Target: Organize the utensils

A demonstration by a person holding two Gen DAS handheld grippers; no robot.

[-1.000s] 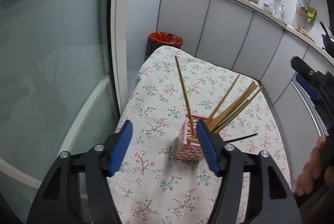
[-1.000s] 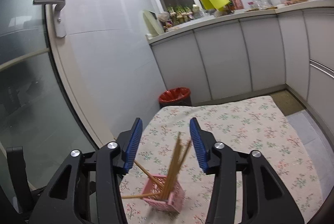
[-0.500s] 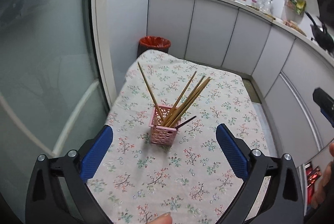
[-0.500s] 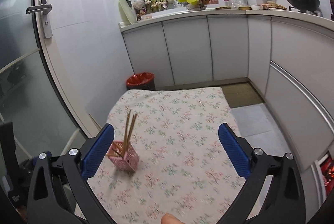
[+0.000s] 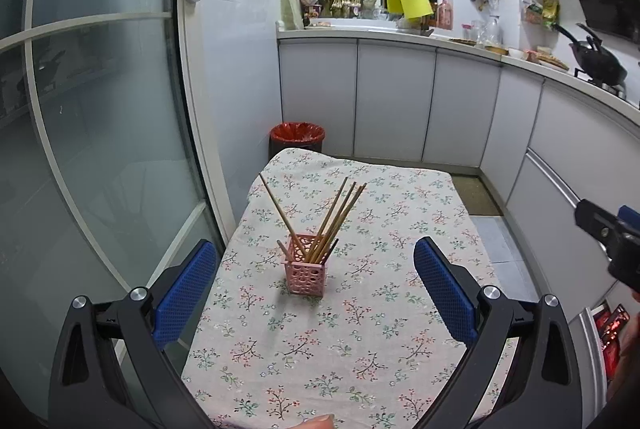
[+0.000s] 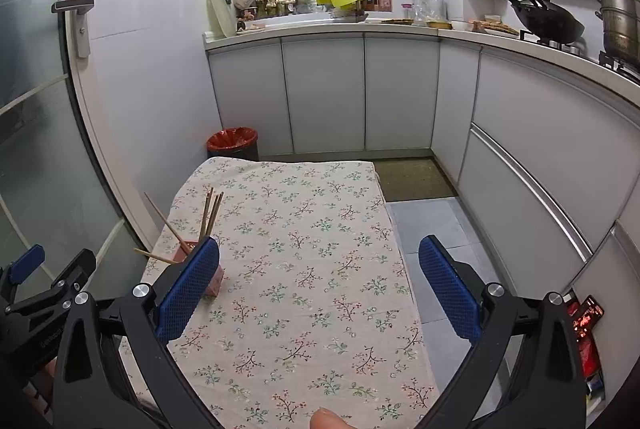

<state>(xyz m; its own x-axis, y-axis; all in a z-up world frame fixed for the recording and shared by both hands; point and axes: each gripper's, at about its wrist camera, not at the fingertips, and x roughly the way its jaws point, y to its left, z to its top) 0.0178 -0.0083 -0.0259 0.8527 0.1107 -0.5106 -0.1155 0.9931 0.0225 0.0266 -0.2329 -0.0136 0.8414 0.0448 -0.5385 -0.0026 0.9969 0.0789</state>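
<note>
Chopsticks (image 5: 320,225) are standing in the holder (image 5: 305,275), ahead of our left gripper (image 5: 314,289); we're holding both grippers agape, empty.

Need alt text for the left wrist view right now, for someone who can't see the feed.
A pink holder with wooden chopsticks fanned out of its top stands on a floral tablecloth, ahead of the left gripper, whose blue-padded jaws are wide open and empty. White kitchen cabinets and a red bin lie beyond; a glass door is on the left.
</note>
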